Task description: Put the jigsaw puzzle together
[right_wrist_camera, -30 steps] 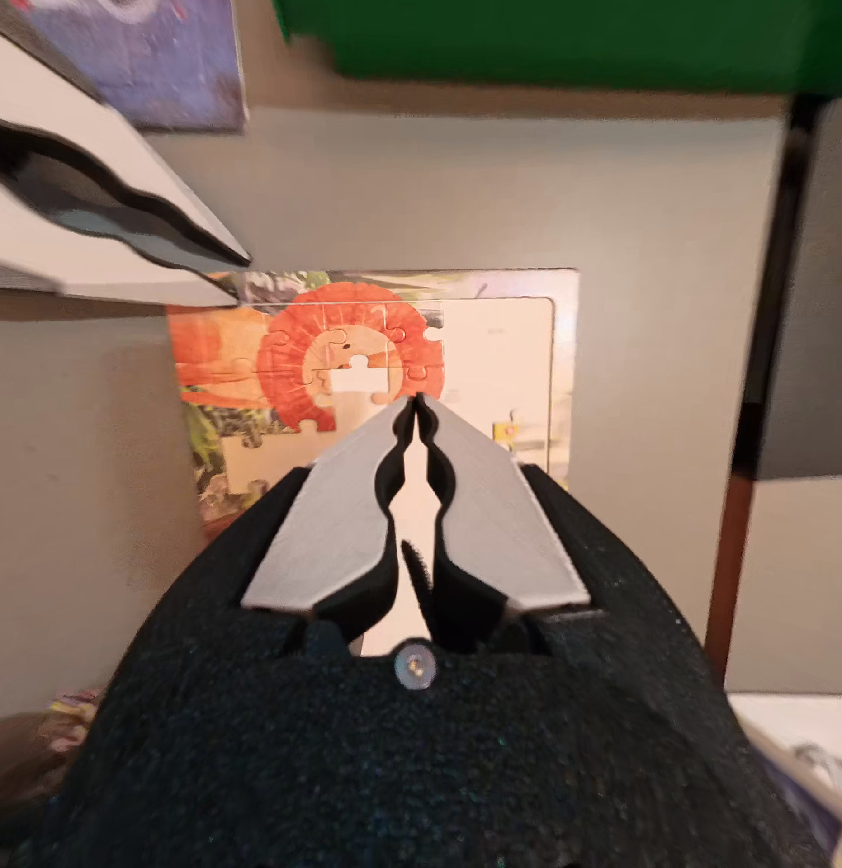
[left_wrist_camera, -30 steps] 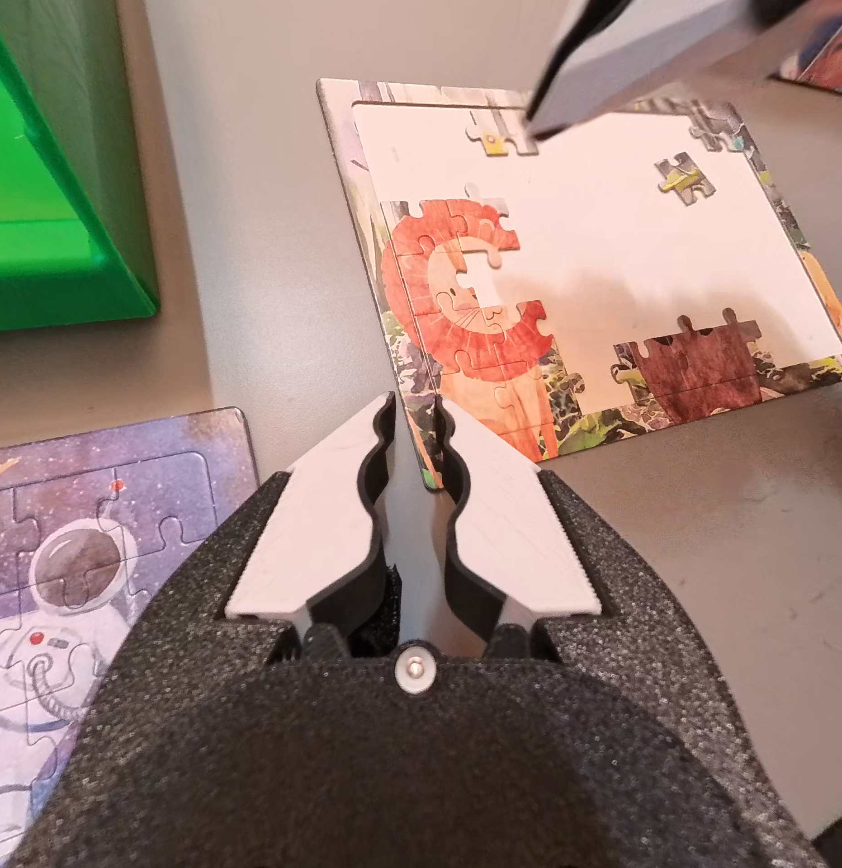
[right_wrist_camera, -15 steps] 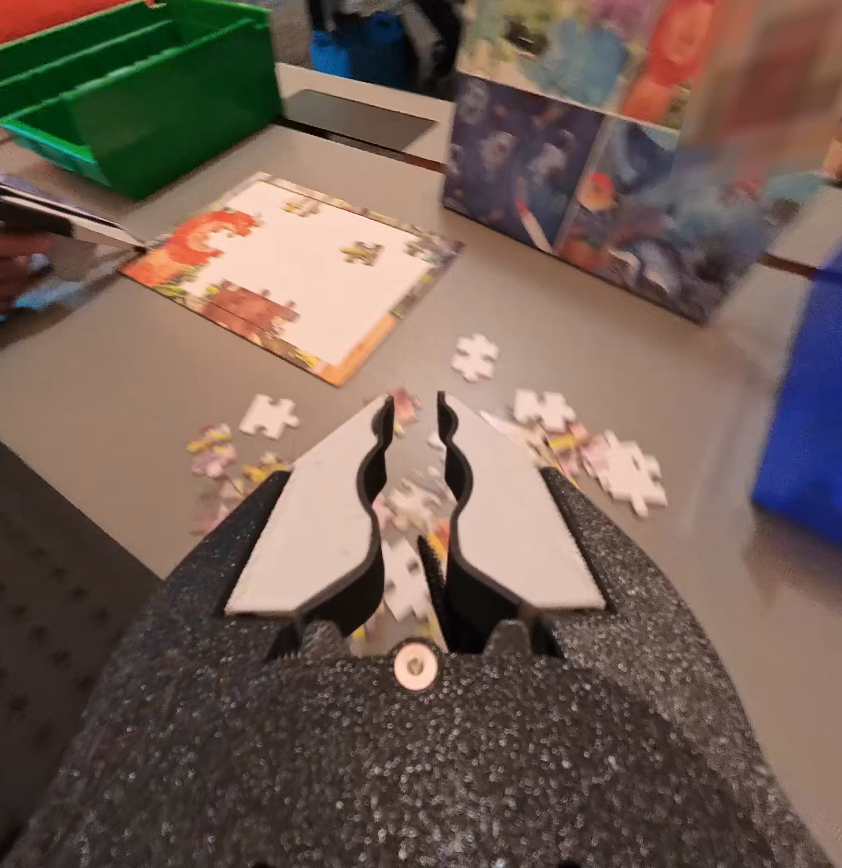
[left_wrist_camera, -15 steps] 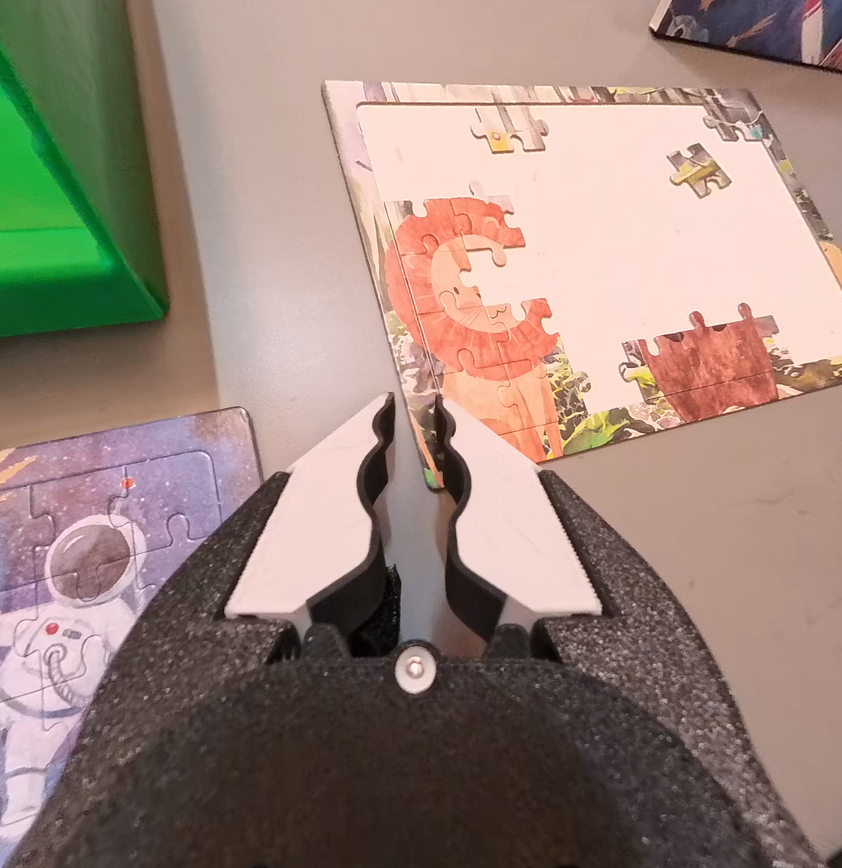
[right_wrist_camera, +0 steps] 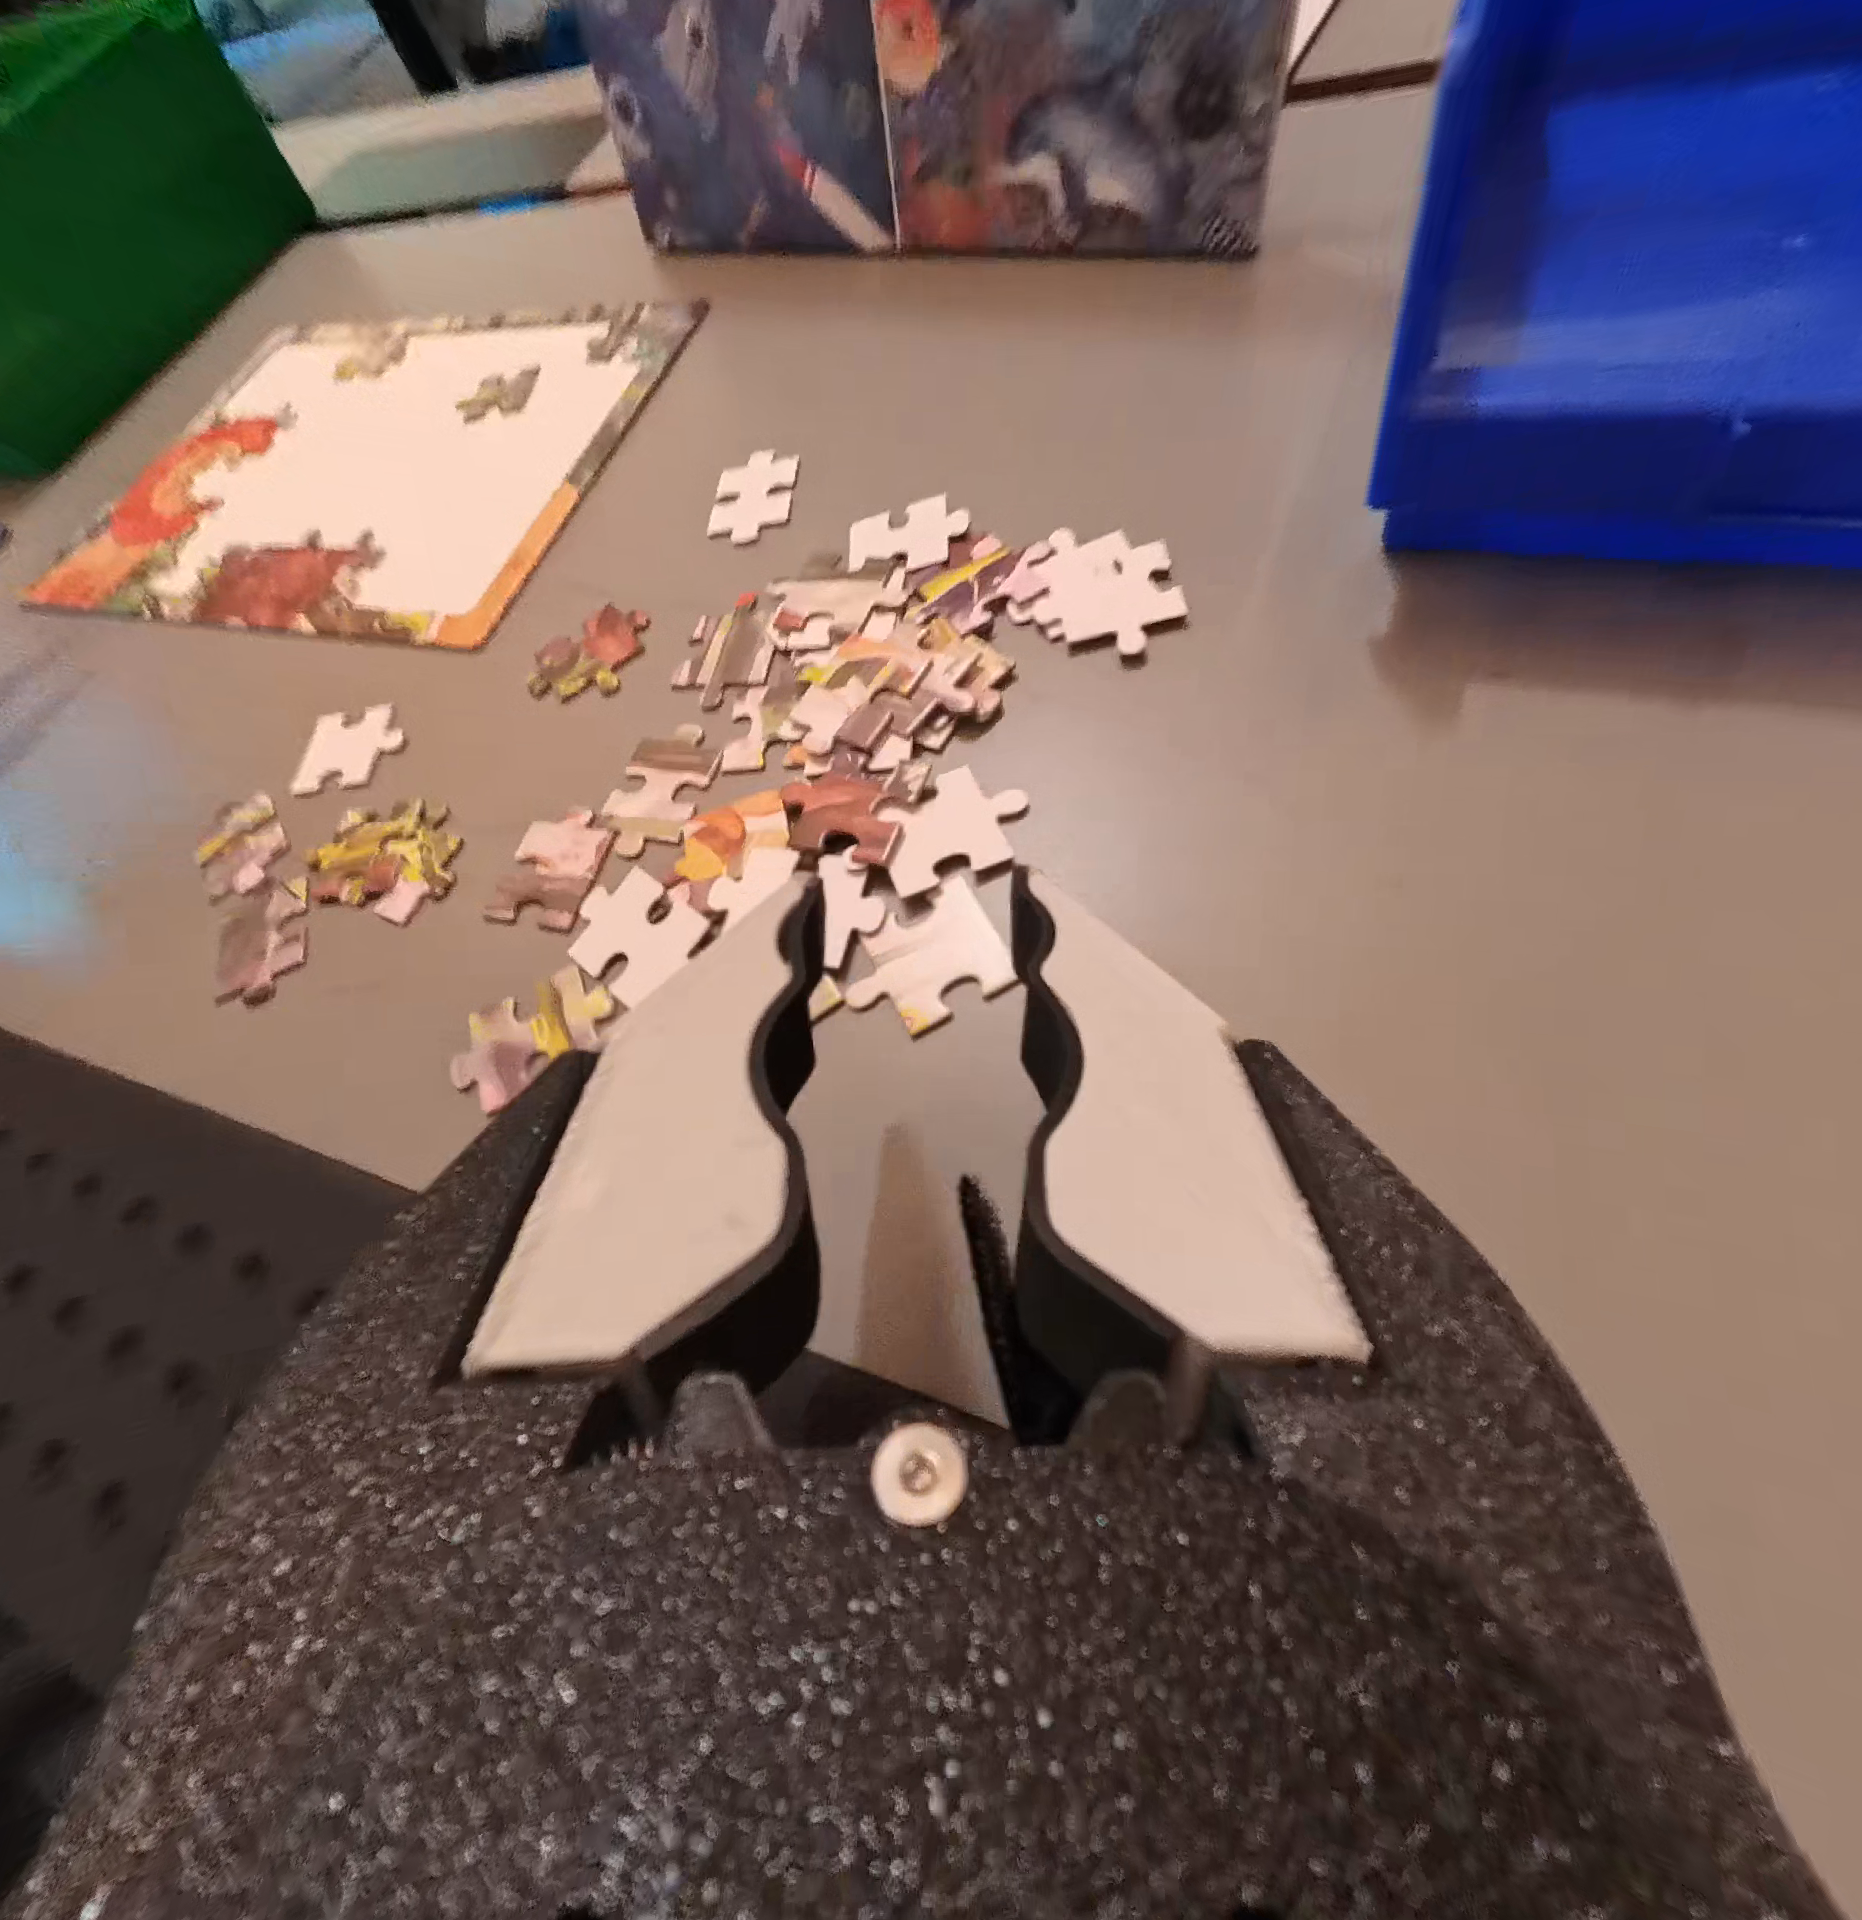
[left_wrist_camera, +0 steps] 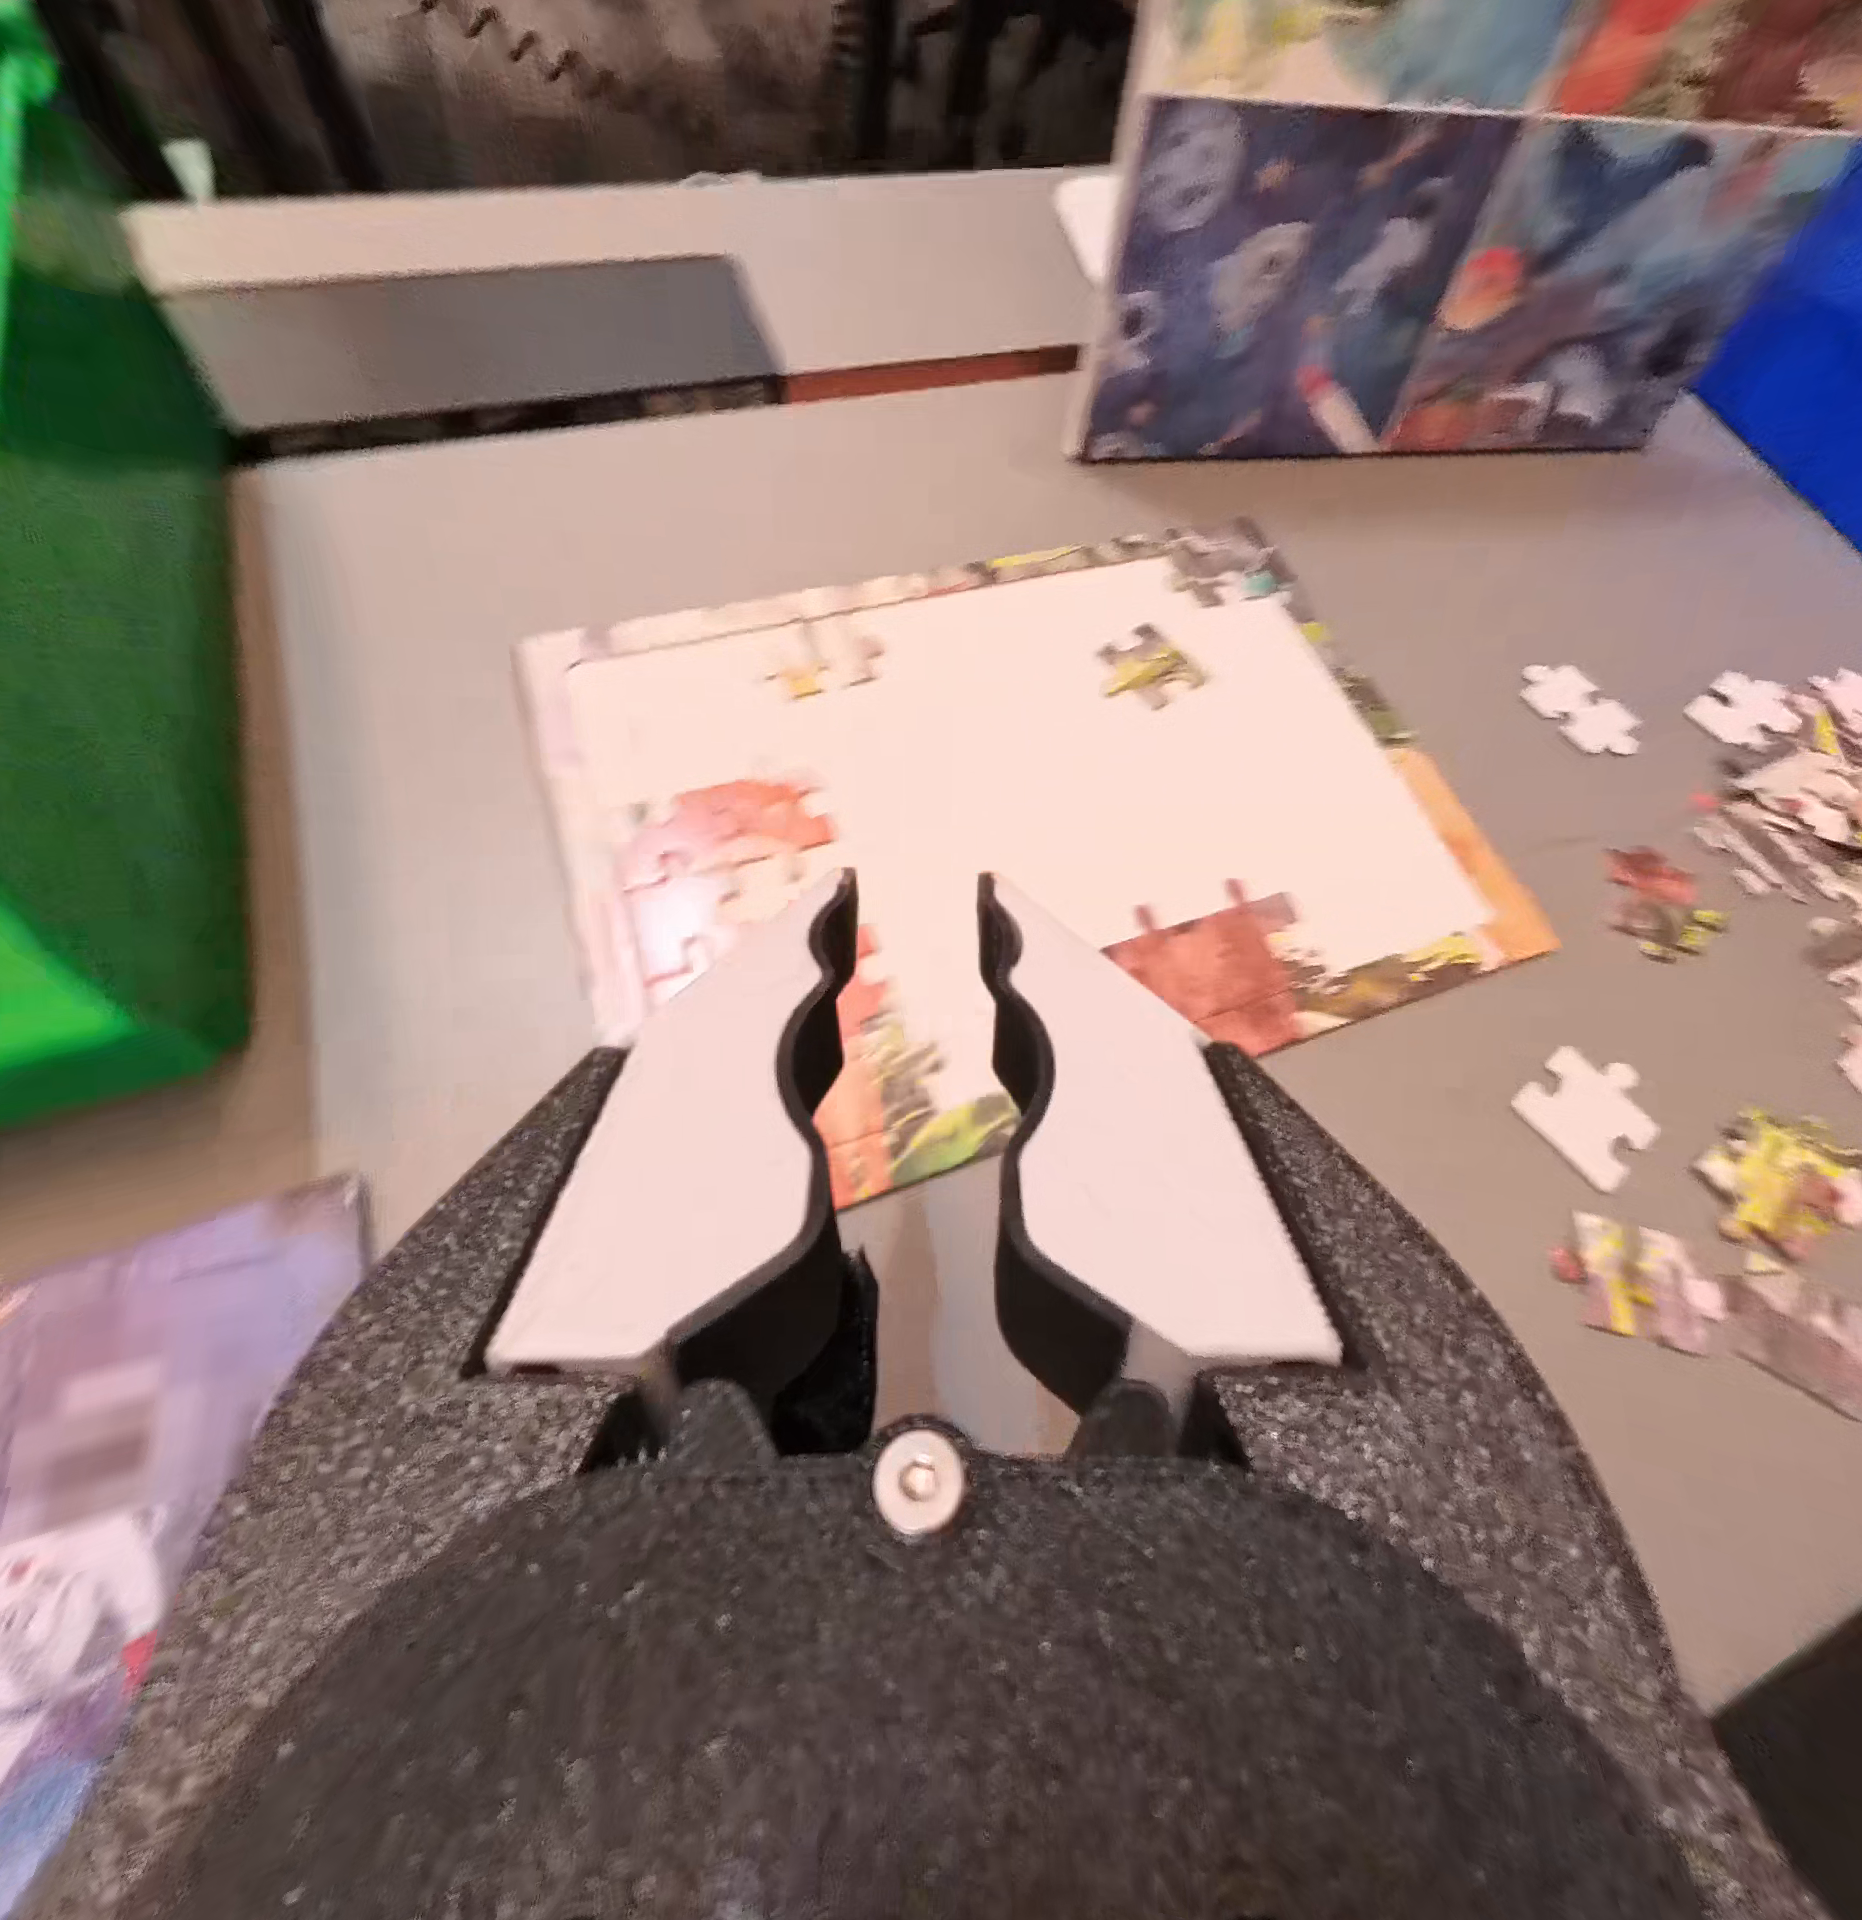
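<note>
Blur softened both views, the left one most, so I could not make out fine detail on the puzzle board (left_wrist_camera: 1020, 790). From the left wrist camera, the left gripper (left_wrist_camera: 916, 894) covered the board's near edge and lower middle; its jaws stood apart with nothing between them, held above the board and pointing across it. The board lay flat on the grey desk (left_wrist_camera: 407, 582), mostly bare white inside its frame. An orange patch (left_wrist_camera: 740, 821) was assembled at its left side, a brown patch (left_wrist_camera: 1207, 956) at its near edge, and a single piece (left_wrist_camera: 1150, 670) lay near the far right corner. A green bin (left_wrist_camera: 85, 644) was cut off at the left edge, and a purple finished puzzle (left_wrist_camera: 168, 1392) at the lower left was cut off by the frame and partly pixelated. A picture-covered box (left_wrist_camera: 1384, 270) stood beyond the board, its top out of view.

From the right wrist camera, I saw the right gripper (right_wrist_camera: 911, 883) tilted down over the near end of the loose pieces (right_wrist_camera: 854, 686), its jaws wide apart and empty. I could not tell whether the tips touched any piece. The pile lay on the desk to the right of the board (right_wrist_camera: 407, 457), several pieces white side up. The gripper body hid the nearest ones. A blue bin (right_wrist_camera: 1633, 312) at the right was cut off by the frame. Dark perforated surface (right_wrist_camera: 127, 1226) showed at the lower left, off the desk's edge.
</note>
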### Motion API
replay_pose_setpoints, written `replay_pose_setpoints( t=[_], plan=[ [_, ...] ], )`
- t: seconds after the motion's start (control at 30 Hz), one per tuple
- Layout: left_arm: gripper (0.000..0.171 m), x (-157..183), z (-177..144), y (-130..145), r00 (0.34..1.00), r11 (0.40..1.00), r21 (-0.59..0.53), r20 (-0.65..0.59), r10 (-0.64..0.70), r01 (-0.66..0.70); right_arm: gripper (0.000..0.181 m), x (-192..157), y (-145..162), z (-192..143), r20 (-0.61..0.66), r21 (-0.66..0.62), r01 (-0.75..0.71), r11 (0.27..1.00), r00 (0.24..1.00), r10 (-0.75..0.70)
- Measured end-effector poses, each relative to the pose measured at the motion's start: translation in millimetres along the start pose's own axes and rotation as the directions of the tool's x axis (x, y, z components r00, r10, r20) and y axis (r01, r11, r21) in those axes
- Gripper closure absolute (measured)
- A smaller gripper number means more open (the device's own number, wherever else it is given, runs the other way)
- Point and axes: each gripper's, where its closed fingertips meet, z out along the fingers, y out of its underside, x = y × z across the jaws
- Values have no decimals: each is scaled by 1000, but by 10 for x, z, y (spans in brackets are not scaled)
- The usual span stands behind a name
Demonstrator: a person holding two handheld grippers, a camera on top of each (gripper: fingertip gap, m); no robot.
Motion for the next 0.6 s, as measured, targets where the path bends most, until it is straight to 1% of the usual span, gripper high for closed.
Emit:
replay_pose_setpoints(
  t=[0.07,0.13,0.23,0.3,0.33,0.4,0.43,0.5,0.53,0.57,0.6],
  plan=[
    [149,293,76,-134,996,997,17,-41,74,-73,146,-16,75,67,-27,-57,59,997,998,-61],
    [149,535,206,-213,986,986,85,-70,151,-145,146,-33,137,119,-47,-108,112,988,992,-117],
    [149,785,361,-142,972,968,152,-93,214,-198,146,-44,164,192,-78,-162,164,973,981,-178],
    [149,893,350,-95,960,954,169,-96,264,-246,146,-81,82,302,-89,-179,201,963,972,-219],
    [149,925,326,-93,950,942,183,-91,300,-280,145,-118,21,381,-85,-189,212,959,969,-231],
    [150,899,295,-103,938,923,202,-51,344,-328,141,-240,-103,592,-33,-225,248,942,965,-262],
    [150,872,287,-100,939,923,203,-39,341,-327,139,-285,-179,727,-7,-235,270,934,960,-279],
    [150,869,284,-67,949,936,200,-69,307,-288,139,-389,-278,1040,75,-258,290,922,957,-280],
    [150,870,286,-52,952,942,196,-84,294,-273,137,-382,-283,1188,93,-295,306,905,952,-292],
    [150,859,287,-49,954,944,195,-86,289,-268,136,-334,-261,1301,97,-338,348,874,937,-335],
    [150,846,284,-55,954,942,197,-80,290,-271,134,-233,-281,1375,58,-364,378,851,921,-384]
  ],
)
